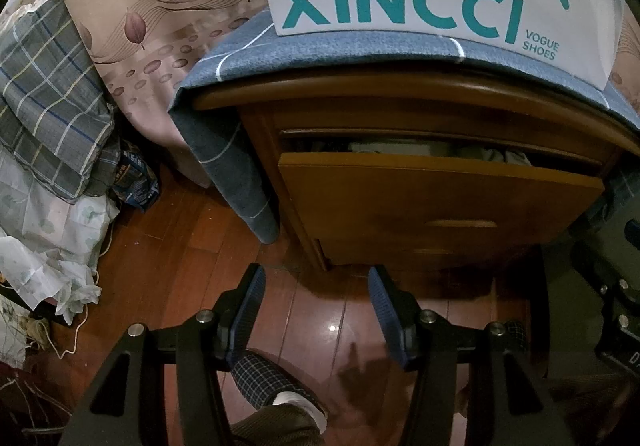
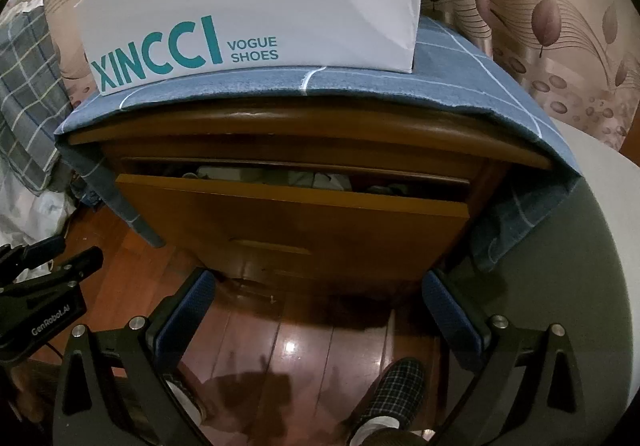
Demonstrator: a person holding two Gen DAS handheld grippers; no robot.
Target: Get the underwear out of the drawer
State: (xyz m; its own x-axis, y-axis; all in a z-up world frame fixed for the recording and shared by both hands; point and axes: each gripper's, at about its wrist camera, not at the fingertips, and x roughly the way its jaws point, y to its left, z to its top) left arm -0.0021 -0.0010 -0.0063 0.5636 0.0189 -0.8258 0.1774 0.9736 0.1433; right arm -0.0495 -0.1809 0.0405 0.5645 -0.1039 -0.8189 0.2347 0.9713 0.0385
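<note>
Both tools hang over the glossy wooden floor [image 1: 192,230], empty: the left tool [image 1: 316,286] with its jaws moderately apart, the right tool [image 2: 318,294] spread wide. Ahead of and above them, well apart, the nightstand's top drawer [image 2: 292,214] stands slightly pulled out. Pale folded clothing [image 2: 304,178] shows in the gap; which piece is underwear cannot be told.

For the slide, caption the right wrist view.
Open right gripper before the half-open wooden nightstand drawer, white shoe bag on top.
</note>
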